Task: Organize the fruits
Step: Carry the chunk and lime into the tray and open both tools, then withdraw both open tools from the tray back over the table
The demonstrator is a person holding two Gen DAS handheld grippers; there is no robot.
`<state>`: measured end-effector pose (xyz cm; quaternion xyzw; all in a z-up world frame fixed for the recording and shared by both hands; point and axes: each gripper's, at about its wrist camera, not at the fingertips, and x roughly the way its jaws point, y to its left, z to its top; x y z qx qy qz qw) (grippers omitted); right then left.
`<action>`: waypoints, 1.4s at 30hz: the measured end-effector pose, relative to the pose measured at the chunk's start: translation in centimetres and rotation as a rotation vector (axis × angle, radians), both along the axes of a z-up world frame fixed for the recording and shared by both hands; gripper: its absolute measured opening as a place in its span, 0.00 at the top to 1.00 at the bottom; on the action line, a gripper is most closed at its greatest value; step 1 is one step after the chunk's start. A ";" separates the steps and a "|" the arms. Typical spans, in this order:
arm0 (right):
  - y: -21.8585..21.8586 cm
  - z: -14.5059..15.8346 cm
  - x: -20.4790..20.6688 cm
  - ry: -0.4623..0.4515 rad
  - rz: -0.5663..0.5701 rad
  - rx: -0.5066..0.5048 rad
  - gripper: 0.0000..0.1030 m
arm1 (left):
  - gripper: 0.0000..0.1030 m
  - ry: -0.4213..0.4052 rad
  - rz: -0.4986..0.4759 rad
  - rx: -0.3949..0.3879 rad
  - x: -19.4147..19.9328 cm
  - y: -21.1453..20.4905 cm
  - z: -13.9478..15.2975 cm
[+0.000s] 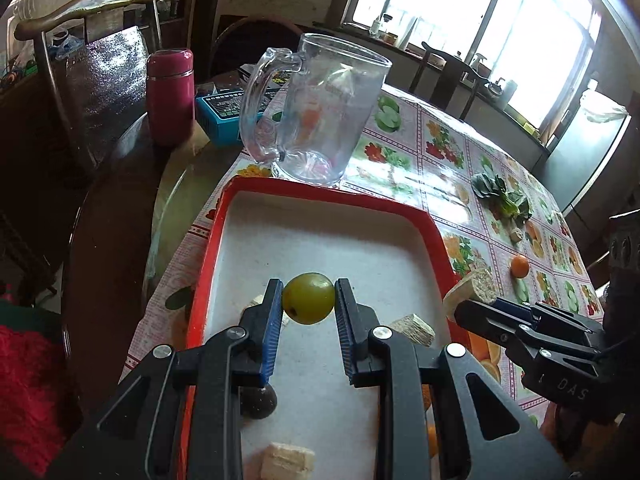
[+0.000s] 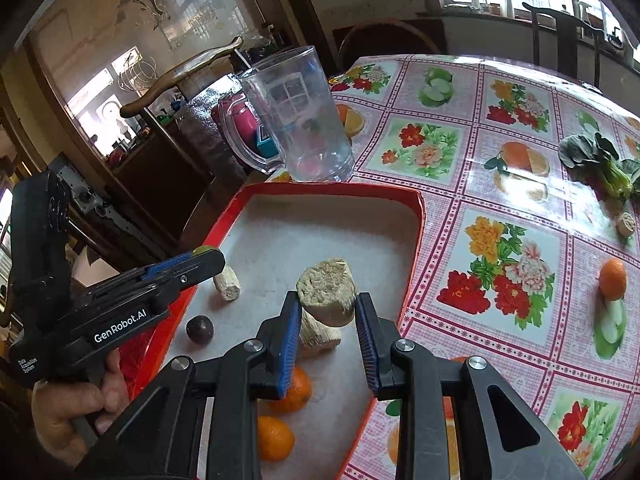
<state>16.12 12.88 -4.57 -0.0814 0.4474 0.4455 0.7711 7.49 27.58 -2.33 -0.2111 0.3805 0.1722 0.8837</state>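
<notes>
My left gripper (image 1: 308,300) is shut on a green round fruit (image 1: 308,298) and holds it above the red-rimmed tray (image 1: 320,196). My right gripper (image 2: 328,306) is shut on a beige sugarcane chunk (image 2: 327,292) over the tray (image 2: 328,189); it also shows in the left wrist view (image 1: 472,285). In the tray lie more cane chunks (image 2: 227,282), a dark purple fruit (image 2: 199,329) and two oranges (image 2: 294,390). One orange (image 2: 612,276) sits on the tablecloth at the right.
A clear plastic jug (image 1: 320,108) stands just behind the tray. A pink flask (image 1: 170,96) and a blue box (image 1: 218,114) are behind it at the left. Leafy greens (image 2: 600,160) and a small cane piece (image 2: 625,224) lie on the flowered tablecloth.
</notes>
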 end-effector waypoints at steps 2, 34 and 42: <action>0.8 -0.4 0.2 0.002 0.008 -0.011 0.73 | 0.78 0.010 0.005 0.004 0.3 0.5 -0.3; 0.6 -0.8 0.6 -0.006 0.035 -0.039 0.66 | 0.66 0.090 0.028 -0.009 2.2 1.6 -1.0; -6.1 0.5 2.0 -0.003 -0.064 -0.021 0.64 | 0.62 0.038 -0.064 -0.010 2.7 -2.9 0.9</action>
